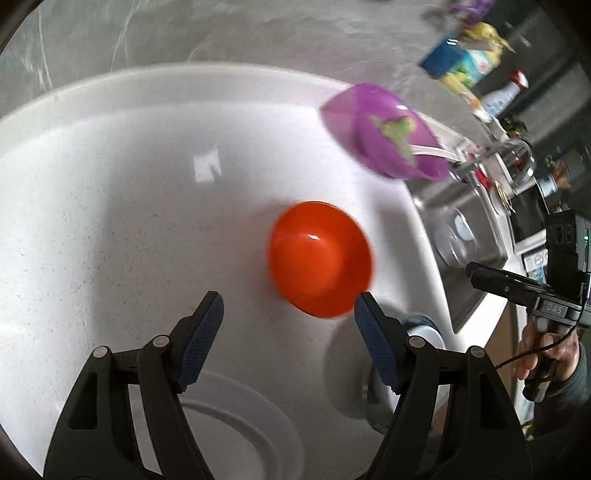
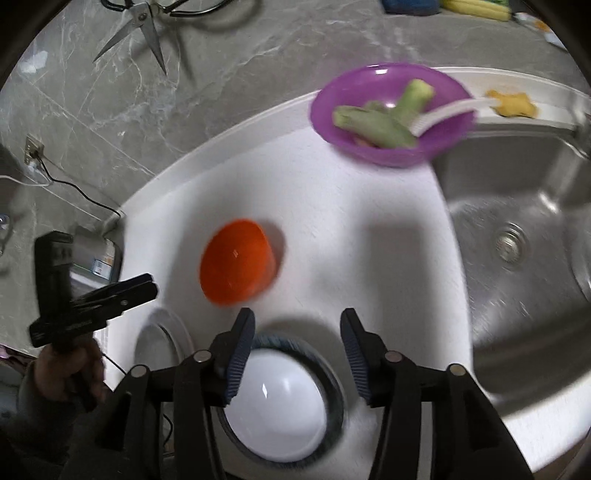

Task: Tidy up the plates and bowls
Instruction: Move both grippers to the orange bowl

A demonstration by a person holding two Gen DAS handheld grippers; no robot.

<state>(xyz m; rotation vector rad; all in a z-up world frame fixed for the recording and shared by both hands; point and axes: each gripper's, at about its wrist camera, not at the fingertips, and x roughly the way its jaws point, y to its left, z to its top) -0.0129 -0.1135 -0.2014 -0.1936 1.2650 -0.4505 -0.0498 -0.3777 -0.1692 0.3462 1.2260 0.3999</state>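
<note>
An empty orange bowl [image 1: 319, 258] [image 2: 238, 266] stands on the white counter [image 1: 110, 184]. My left gripper [image 1: 288, 299] hovers open just in front of it, with nothing between its fingers. A white plate [image 1: 236, 424] [image 2: 162, 343] lies under the left gripper. My right gripper [image 2: 297, 315] is open above a white bowl with a blue-grey rim [image 2: 284, 406]; its pads are clear of the bowl. At the counter's far edge a purple bowl [image 1: 384, 133] [image 2: 391, 114] holds green vegetable pieces and a white spoon. Each gripper shows in the other's view, held by a hand.
A steel sink [image 2: 517, 240] borders the counter on the right. Scissors [image 2: 144, 22] hang on the grey marble wall, and a yellow scrap [image 2: 513, 103] lies on the sink's back ledge. A glass [image 1: 513, 158], packets and a spray bottle [image 1: 502, 96] stand beyond the sink.
</note>
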